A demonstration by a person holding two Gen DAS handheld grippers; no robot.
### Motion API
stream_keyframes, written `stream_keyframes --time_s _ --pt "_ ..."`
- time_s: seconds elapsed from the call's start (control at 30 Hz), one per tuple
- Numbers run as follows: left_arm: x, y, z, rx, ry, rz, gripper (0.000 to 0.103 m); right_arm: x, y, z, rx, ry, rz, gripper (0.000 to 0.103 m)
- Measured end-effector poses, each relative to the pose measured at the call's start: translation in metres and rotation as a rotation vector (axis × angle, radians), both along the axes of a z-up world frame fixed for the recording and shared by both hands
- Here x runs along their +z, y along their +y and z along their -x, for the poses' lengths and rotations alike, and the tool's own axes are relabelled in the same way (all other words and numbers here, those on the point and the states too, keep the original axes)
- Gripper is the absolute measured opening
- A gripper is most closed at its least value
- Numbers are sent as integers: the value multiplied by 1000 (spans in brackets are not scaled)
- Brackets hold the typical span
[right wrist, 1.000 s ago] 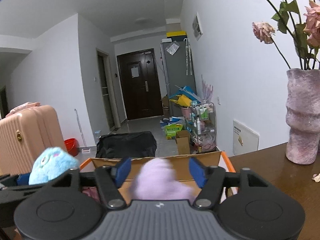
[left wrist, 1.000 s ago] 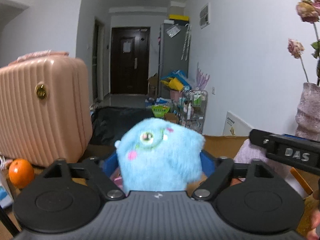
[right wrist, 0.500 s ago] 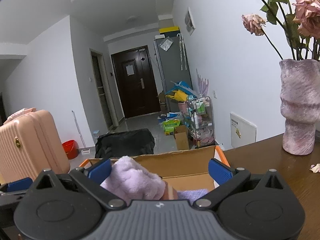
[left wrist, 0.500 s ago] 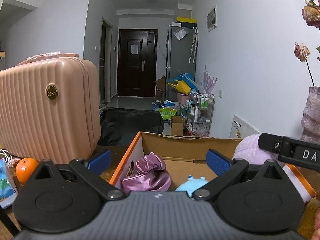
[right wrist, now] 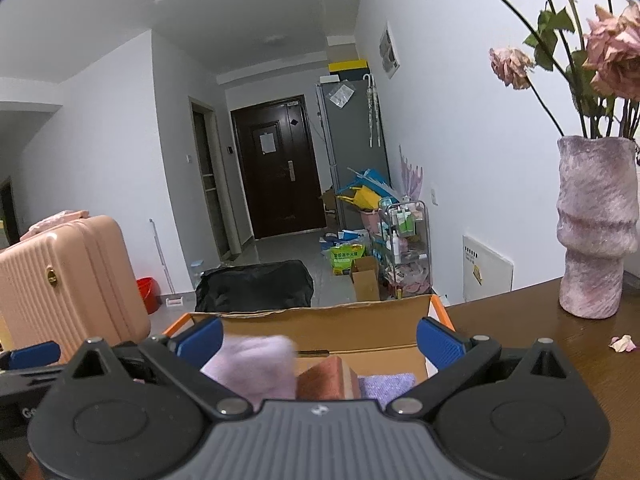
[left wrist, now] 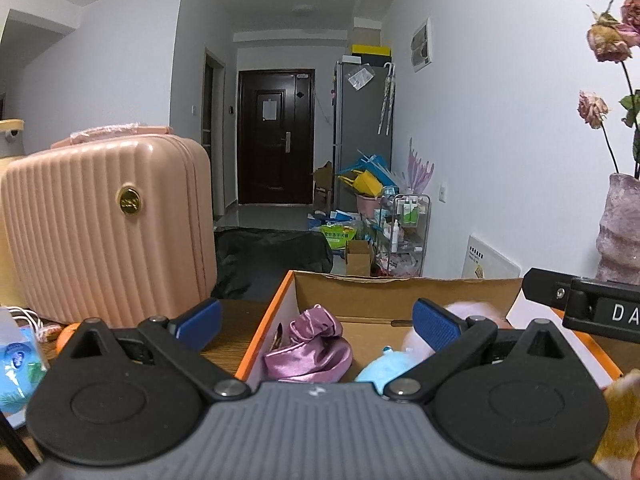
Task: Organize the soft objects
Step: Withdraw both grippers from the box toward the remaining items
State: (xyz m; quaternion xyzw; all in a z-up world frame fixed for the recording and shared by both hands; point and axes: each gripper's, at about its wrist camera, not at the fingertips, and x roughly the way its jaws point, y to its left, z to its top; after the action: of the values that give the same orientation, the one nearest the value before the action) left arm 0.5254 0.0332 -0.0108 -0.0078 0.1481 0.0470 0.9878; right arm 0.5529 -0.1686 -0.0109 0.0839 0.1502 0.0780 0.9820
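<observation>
On the table's left edge, in the left wrist view, a blue packet (left wrist: 16,364) lies beside an orange (left wrist: 66,334) that is mostly hidden by the gripper body. Behind them a pink suitcase (left wrist: 108,224) stands upright near the table's far edge.

The left gripper (left wrist: 316,322) has just been opening; its jaws now stand fully apart over the left wall of the box (left wrist: 400,292), and nothing is pressed between them. The left finger (left wrist: 200,322) is outside the box, over the bare table (left wrist: 232,324); the right one is over the inside.

Inside the box, against the left wall, lies a crumpled purple satin pouch (left wrist: 308,352). Just right of it, low at the box's near edge, is the blue plush (left wrist: 386,366), partly hidden by the gripper. Right again, a pale lilac plush (right wrist: 256,368) rests in the box, blurred in both views.

The right gripper (right wrist: 320,340) has likewise just been opening; its jaws are wide apart above the box's right half, and the lilac plush sits below them near the left finger, ungripped. Beside that plush are a reddish-brown block (right wrist: 326,380) and a flat purple cloth (right wrist: 386,384), toward the box's right wall.

On the table's right side, well apart from the box, a mottled pink vase (right wrist: 596,228) holds dried roses (right wrist: 612,56), and a fallen petal (right wrist: 622,343) lies in front of it.
</observation>
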Motion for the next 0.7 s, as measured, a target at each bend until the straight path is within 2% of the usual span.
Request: stream_keyframes --time_s 0.7 --pt "-2 5 70 7 12 -3 103 -5 -2 67 15 -8 49 103"
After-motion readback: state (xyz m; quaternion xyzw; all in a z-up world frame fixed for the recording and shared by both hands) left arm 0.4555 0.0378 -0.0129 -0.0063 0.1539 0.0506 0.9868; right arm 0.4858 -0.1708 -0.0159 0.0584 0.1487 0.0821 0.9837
